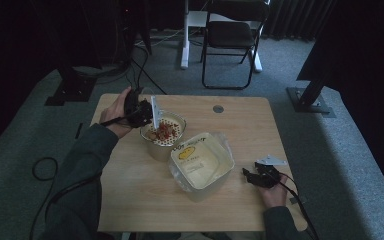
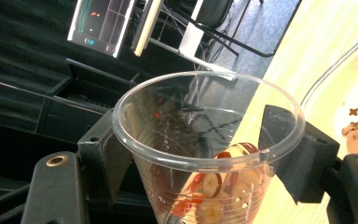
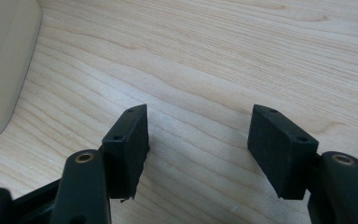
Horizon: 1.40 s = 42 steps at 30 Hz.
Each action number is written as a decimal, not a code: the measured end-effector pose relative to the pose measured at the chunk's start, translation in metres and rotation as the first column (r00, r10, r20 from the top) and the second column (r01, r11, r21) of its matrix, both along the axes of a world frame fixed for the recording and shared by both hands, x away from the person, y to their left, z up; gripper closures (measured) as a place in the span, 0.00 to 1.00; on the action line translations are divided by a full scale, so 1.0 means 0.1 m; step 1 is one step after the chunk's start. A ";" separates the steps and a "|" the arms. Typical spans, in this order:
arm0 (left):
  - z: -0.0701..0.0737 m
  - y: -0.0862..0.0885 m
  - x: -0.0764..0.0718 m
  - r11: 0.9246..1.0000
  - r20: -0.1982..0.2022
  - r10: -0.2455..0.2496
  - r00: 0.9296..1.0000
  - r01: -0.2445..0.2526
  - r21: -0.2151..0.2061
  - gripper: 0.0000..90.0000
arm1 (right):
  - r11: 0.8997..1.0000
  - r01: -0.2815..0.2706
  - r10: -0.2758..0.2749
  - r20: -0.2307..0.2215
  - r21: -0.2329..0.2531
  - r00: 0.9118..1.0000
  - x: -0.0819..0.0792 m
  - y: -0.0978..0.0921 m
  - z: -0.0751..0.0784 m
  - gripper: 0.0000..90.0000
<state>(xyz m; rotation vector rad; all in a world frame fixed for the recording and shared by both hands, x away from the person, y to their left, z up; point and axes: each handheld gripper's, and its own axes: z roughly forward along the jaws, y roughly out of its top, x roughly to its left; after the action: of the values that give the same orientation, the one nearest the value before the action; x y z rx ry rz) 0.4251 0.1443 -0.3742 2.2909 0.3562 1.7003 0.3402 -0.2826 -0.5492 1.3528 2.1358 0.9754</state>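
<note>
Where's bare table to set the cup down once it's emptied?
Free: the near-left tabletop in front of the strainer bowl, and the far-right corner past the square tub. Crowded: the middle, where both containers touch, and beside the right gripper.

On the table (image 1: 130, 200), a strainer bowl (image 1: 163, 135) sits left of centre, with a square tub (image 1: 202, 162) touching it on the right and nearer the person. A cup (image 2: 205, 154) is held tilted at the bowl's left rim. The right gripper (image 1: 252, 176) lies right of the tub. A chair (image 1: 232, 35) stands behind the table.
</note>
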 end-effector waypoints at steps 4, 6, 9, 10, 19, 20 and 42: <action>-0.01 -0.01 -0.01 1.000 0.000 -0.009 1.000 0.009 0.013 0.31 | 1.000 -0.001 0.001 0.001 -0.001 1.000 0.00 0.00 0.00 0.42; -0.01 -0.02 -0.02 1.000 0.002 -0.013 1.000 0.013 0.010 0.31 | 1.000 -0.001 0.001 0.002 -0.001 1.000 0.00 0.00 0.00 0.42; -0.01 -0.04 -0.03 1.000 0.004 -0.019 1.000 0.019 0.017 0.31 | 1.000 -0.001 0.001 0.002 -0.001 1.000 0.00 0.00 0.00 0.42; -0.01 -0.04 -0.03 1.000 0.004 -0.019 1.000 0.019 0.017 0.31 | 1.000 -0.001 0.001 0.002 -0.001 1.000 0.00 0.00 0.00 0.42; -0.03 -0.09 -0.05 0.998 0.008 -0.037 0.999 0.036 0.042 0.31 | 1.000 -0.001 0.001 0.002 -0.001 1.000 0.00 0.00 0.00 0.42; -0.03 -0.09 -0.05 0.999 0.008 -0.038 0.999 0.037 0.040 0.31 | 1.000 -0.001 0.001 0.002 0.000 1.000 0.00 0.00 0.00 0.42; -0.06 -0.18 -0.12 0.985 0.035 -0.076 0.996 0.070 0.161 0.31 | 1.000 -0.001 0.001 0.002 0.001 1.000 0.00 0.00 0.00 0.42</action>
<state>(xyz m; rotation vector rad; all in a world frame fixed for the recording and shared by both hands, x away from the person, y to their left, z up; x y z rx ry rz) 0.4134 0.1263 -0.3798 2.3438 0.1300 1.7953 0.3404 -0.2829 -0.5493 1.3511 2.1353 0.9776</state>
